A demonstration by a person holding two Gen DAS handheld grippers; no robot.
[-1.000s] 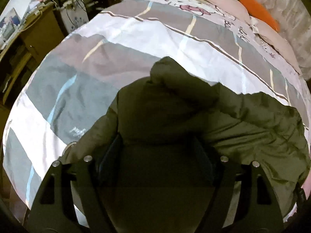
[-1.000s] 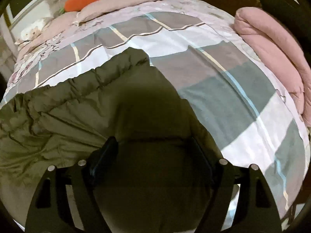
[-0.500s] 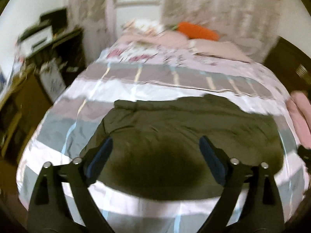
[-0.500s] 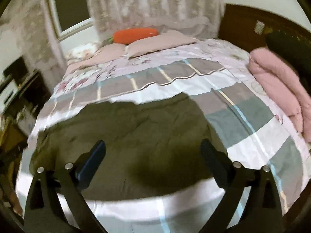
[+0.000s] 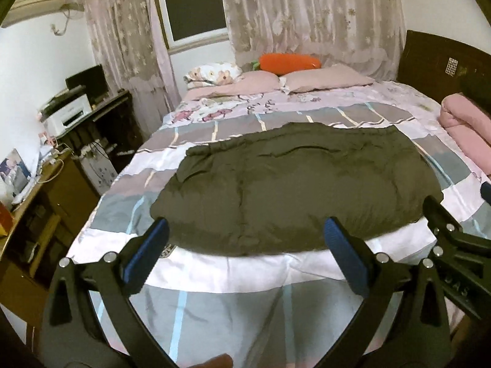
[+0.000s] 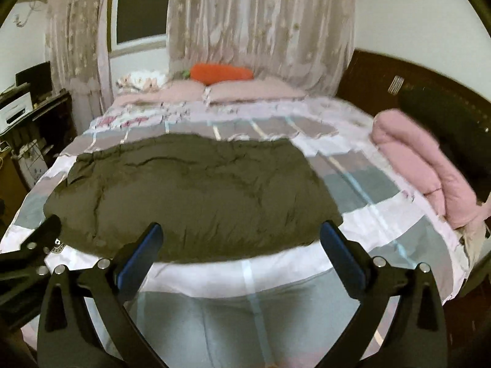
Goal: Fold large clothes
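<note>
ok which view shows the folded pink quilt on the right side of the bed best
The right wrist view: the folded pink quilt shows nearly whole along the bed's right edge, though slightly blurred. The left wrist view is sharper but catches only its near end at the frame's right border.

Both wrist cameras look from the near foot of the bed [image 5: 214,279] toward the far window curtains [image 5: 307,15], held back and above the mattress. The left view sits left, catching the right gripper [image 5: 454,233] at its right edge; both share the dark jacket [image 6: 184,193] mid-bed.
</note>
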